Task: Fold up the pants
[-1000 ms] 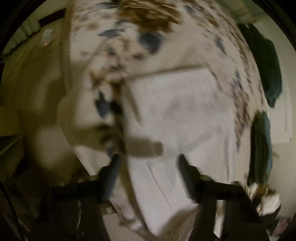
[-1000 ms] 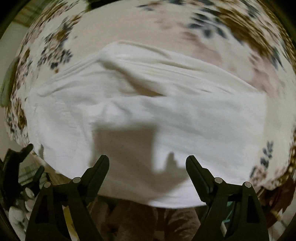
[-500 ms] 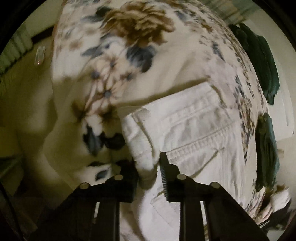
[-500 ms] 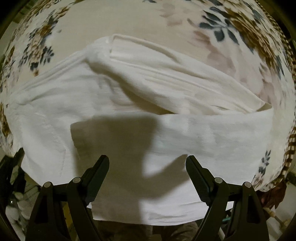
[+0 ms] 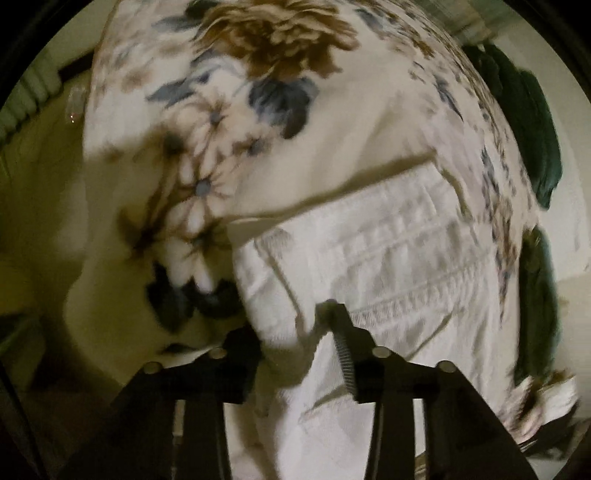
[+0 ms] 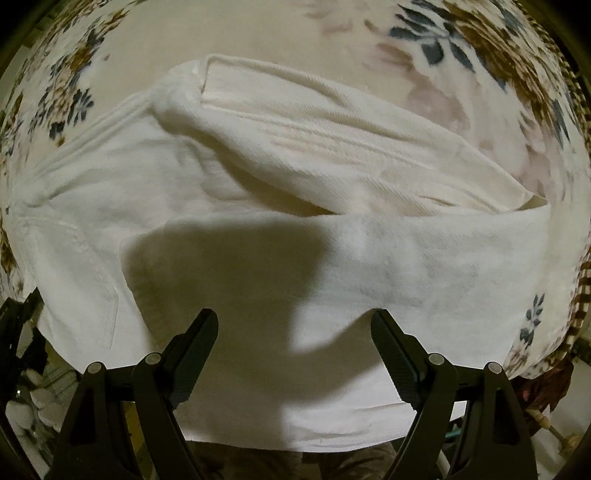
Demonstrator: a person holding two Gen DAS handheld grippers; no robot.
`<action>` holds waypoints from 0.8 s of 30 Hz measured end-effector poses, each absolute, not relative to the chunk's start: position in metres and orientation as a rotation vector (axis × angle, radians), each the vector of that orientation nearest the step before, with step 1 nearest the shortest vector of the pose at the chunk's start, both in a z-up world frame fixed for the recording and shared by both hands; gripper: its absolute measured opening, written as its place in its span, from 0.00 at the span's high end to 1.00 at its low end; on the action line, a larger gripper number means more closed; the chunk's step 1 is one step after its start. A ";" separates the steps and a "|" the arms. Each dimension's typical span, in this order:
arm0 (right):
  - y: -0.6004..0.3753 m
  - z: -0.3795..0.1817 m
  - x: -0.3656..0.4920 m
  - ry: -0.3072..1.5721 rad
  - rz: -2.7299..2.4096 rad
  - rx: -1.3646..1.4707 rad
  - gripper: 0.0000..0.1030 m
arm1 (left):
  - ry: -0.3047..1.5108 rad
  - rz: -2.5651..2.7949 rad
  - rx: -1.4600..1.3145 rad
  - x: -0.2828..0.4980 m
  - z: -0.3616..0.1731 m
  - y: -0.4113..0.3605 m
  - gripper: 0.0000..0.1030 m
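Observation:
White pants (image 6: 280,206) lie on a floral bedspread (image 6: 332,33), the legs laid one along the other across the right wrist view. In the left wrist view the waistband end of the pants (image 5: 399,258) lies on the bedspread (image 5: 258,122). My left gripper (image 5: 291,332) is shut on a bunched fold of the pants at the waistband corner. My right gripper (image 6: 293,332) is open and empty, its jaws wide apart above the near pant leg, where its shadow falls.
Dark green cloth (image 5: 532,133) lies at the bed's far right edge, with more (image 5: 535,295) lower down. The bed's left edge drops to a dim floor (image 5: 40,206). Small white objects (image 6: 33,402) lie low at the left below the bed edge.
My left gripper went from open above the pants to closed on the waistband corner fold. My right gripper stayed open and moved closer over the pant legs.

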State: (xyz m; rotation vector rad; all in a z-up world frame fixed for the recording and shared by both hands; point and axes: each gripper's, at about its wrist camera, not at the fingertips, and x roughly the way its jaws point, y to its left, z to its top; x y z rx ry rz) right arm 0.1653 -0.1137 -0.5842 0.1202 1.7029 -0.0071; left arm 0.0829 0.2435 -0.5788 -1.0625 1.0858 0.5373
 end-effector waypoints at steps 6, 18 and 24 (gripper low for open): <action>-0.114 -0.583 0.177 1.706 0.004 0.156 0.16 | 1.008 0.532 -1.109 0.078 -0.572 0.248 0.85; -0.139 -0.601 0.169 1.722 0.006 0.173 0.16 | 0.915 0.314 -0.781 0.092 -0.494 0.184 0.74; -0.151 -0.600 0.171 1.712 0.007 0.214 0.16 | 0.943 0.418 -1.062 0.091 -0.558 0.239 0.72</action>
